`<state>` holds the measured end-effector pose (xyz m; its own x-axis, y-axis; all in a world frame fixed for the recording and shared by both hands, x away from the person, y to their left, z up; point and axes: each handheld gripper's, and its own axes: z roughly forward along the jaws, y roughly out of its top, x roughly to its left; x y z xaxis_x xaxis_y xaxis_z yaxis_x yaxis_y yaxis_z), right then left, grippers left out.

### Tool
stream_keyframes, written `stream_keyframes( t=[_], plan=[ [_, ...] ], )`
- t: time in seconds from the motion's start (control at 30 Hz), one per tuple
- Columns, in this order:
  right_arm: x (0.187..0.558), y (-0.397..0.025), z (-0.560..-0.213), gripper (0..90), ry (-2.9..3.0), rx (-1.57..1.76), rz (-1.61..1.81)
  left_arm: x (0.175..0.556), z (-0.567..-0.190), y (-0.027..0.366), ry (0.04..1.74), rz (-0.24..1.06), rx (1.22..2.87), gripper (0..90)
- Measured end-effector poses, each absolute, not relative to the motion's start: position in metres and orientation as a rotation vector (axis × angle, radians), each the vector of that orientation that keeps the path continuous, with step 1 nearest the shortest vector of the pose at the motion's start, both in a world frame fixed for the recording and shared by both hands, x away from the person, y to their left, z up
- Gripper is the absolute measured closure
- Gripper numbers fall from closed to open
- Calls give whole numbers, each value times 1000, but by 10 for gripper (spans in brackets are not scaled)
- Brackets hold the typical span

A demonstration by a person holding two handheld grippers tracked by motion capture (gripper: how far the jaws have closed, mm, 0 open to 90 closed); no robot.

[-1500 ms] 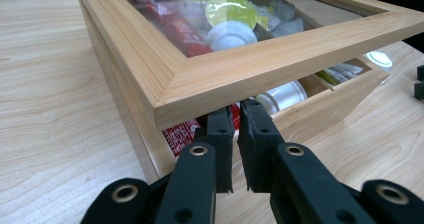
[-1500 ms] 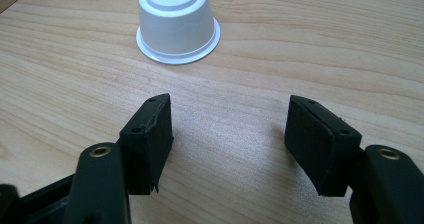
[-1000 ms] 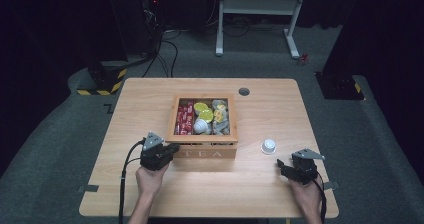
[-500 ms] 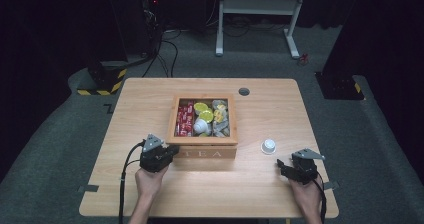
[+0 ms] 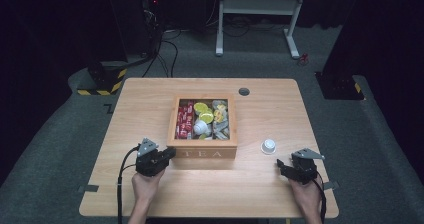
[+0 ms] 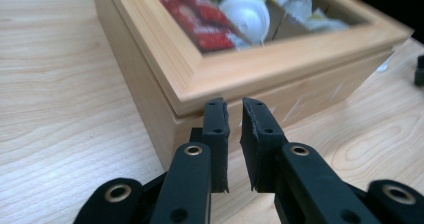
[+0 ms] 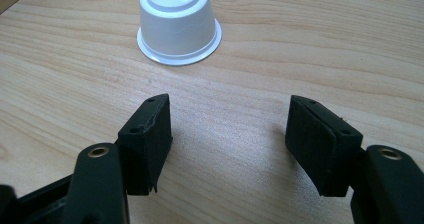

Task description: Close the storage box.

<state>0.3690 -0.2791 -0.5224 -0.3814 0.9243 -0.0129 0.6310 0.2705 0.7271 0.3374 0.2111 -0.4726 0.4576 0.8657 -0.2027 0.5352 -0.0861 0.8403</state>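
Your left hand-held gripper (image 5: 167, 155) sits at the front-left corner of the wooden tea box (image 5: 202, 147), jaws nearly shut with a thin gap between them, gripping nothing. In the left gripper view the jaw tips are level with the lid edge at that corner; whether they touch the wood is hard to tell from this angle.

Through the lid you see red packets (image 6: 200, 19), a white capsule (image 6: 245, 11) and yellow-green items (image 5: 203, 112) in the box compartments.

Your right hand-held gripper (image 7: 227, 134) rests low over the desk (image 5: 150, 99), jaws wide apart and empty. A second white capsule (image 7: 177, 24) stands upside down on the desk just ahead of the jaws, apart from them, to the right of the box front.
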Motion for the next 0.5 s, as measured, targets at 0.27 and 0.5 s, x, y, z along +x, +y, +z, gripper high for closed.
stream_keyframes(
  t=[0.27, 0.5],
  plan=[
    [369, -279, -522, 349, 2110, 1398, 898, 340, -458, 223, 1209, 485, 1721, 798],
    [369, -279, -522, 349, 2110, 1398, 898, 354, -457, 223, 1229, 502, 1724, 757]
  ],
)
